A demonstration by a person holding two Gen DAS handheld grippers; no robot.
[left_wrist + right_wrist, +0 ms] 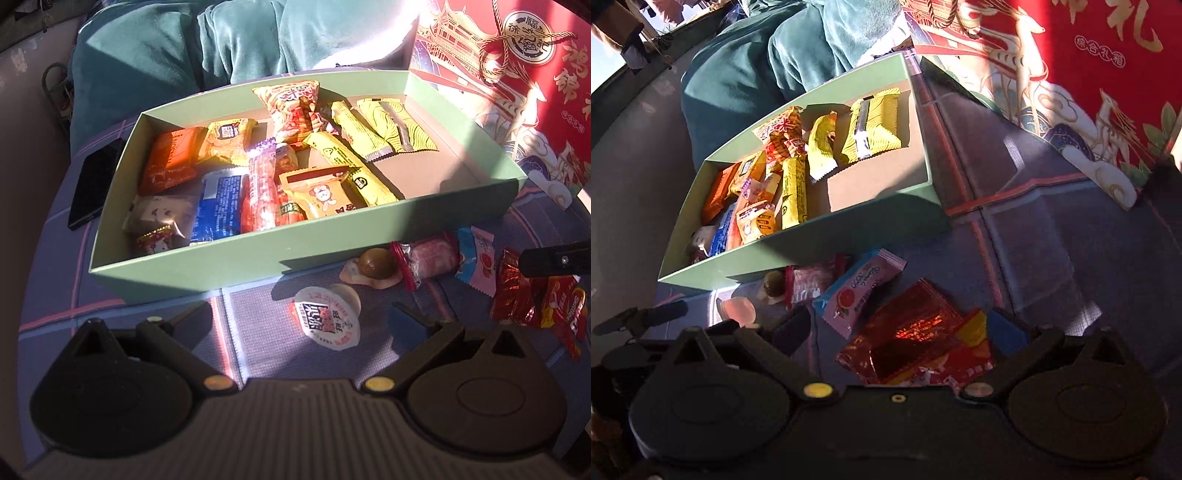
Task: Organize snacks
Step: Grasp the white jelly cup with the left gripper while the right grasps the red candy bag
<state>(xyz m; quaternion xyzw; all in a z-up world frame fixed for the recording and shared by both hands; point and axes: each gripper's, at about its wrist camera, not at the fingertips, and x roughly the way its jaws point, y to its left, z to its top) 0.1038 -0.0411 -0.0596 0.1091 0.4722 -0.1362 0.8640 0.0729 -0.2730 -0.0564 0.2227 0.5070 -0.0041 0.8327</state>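
A pale green box [258, 254] [812, 247] holds several wrapped snacks. Loose snacks lie on the cloth in front of it: a jelly cup [325, 321] [737, 310], a brown round snack [373, 267], a pink packet with red ends [428, 258], a pink-and-blue packet [476, 262] [857, 295], a shiny red foil packet [517, 291] [916, 328] and a red candy bag [565, 317]. My left gripper [297, 314] is open, with the jelly cup lying untouched between its fingertips. My right gripper [899, 328] stands wide open low over the red foil packet, and its pads do not press on it.
A big red gift bag [517, 74] [1071, 74] stands right of the box. A dark phone [96, 181] lies left of it. A person in a teal garment [166, 55] sits behind the table. The purple checked cloth [1052, 240] is bare between box and bag.
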